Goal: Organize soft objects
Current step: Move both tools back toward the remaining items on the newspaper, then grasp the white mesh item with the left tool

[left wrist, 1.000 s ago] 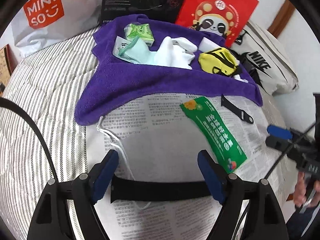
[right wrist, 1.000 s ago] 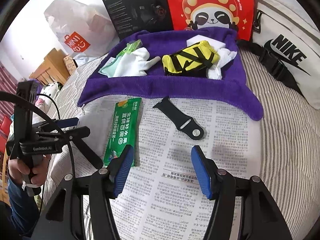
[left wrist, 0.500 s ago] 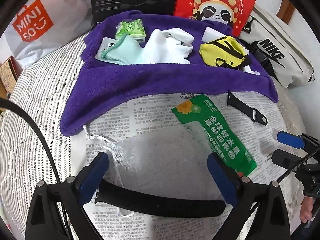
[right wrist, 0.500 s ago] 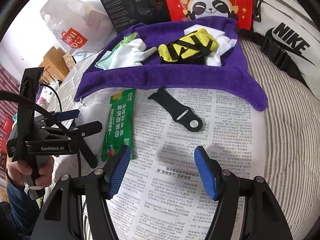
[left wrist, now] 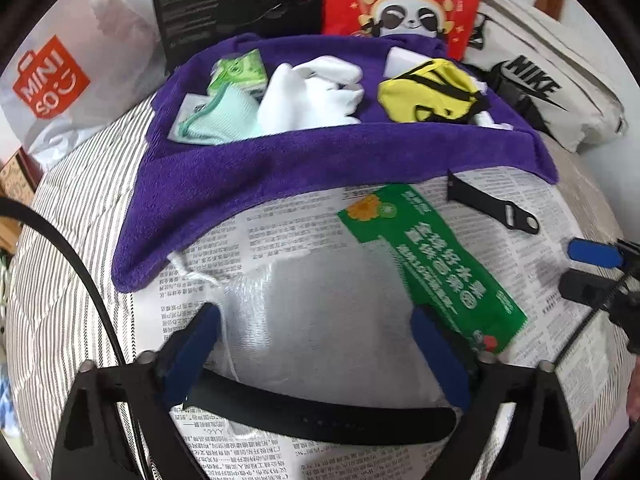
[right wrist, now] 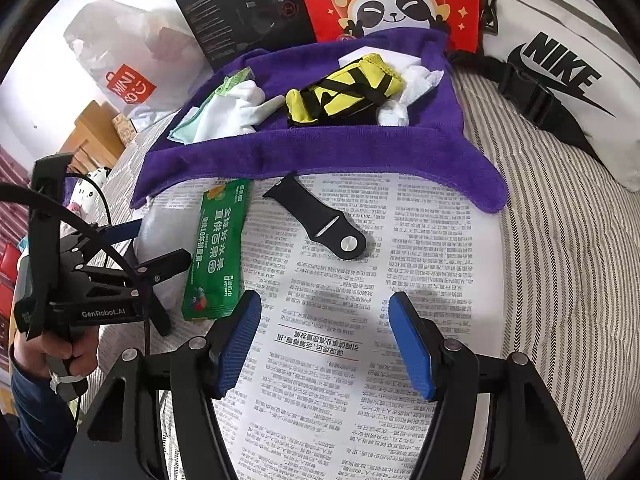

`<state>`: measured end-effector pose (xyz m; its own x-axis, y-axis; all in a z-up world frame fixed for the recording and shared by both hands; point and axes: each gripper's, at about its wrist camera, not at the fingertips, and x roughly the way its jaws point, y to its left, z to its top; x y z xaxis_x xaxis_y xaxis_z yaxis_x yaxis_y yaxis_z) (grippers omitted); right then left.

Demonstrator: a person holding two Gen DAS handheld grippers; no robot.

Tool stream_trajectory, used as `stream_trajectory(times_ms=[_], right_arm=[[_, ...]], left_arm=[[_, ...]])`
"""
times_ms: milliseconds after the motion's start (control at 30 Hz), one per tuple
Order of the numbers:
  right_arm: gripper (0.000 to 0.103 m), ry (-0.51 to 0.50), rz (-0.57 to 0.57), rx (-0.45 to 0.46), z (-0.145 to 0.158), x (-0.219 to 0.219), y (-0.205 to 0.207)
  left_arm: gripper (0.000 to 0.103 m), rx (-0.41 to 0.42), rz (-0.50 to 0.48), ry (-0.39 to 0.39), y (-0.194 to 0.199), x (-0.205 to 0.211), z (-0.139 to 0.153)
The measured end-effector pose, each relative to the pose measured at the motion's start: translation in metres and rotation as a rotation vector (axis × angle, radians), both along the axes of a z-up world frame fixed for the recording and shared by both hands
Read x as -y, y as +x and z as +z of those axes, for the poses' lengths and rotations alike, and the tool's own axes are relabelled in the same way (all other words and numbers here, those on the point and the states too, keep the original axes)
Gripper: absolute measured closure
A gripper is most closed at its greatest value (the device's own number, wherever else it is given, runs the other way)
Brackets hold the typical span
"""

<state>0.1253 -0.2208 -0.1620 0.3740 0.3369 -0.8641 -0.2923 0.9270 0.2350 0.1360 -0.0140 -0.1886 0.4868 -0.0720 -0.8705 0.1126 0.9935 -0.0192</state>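
Lying flat on newspaper (left wrist: 280,220), a translucent white pouch (left wrist: 320,312) with a drawstring is straddled by the left gripper (left wrist: 316,344), whose jaws have just been closing but are not pressed on it. A black strap (left wrist: 320,420) crosses its near edge. The right gripper (right wrist: 324,340) is held spread over bare newsprint.
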Motion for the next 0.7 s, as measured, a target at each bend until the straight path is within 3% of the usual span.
stream_trajectory(times_ms=[67,200,267,433,600,700], right_arm=[[0.037,-0.003,0.000,0.000,0.000,0.000,0.000],[0.037,-0.008,0.009,-0.002,-0.001,-0.003,0.000],[0.037,-0.012,0.014,-0.002,-0.001,-0.005,0.000],[0.037,-0.018,0.016,-0.001,0.000,-0.005,0.000],[0.037,-0.017,0.012,0.003,0.002,-0.004,0.002],[0.037,-0.027,0.020,0.012,0.002,-0.007,0.006]], left_arm=[[0.052,0.017,-0.020,0.003,-0.003,0.003,0.004],[0.076,0.030,-0.071,-0.003,-0.005,0.009,0.008],[0.093,0.030,-0.076,-0.035,-0.004,0.007,0.008],[0.097,0.021,-0.065,-0.154,-0.003,-0.008,0.008],[0.097,0.039,-0.037,-0.219,-0.002,-0.023,0.016],[0.097,0.050,-0.020,-0.219,0.002,-0.030,0.020]])
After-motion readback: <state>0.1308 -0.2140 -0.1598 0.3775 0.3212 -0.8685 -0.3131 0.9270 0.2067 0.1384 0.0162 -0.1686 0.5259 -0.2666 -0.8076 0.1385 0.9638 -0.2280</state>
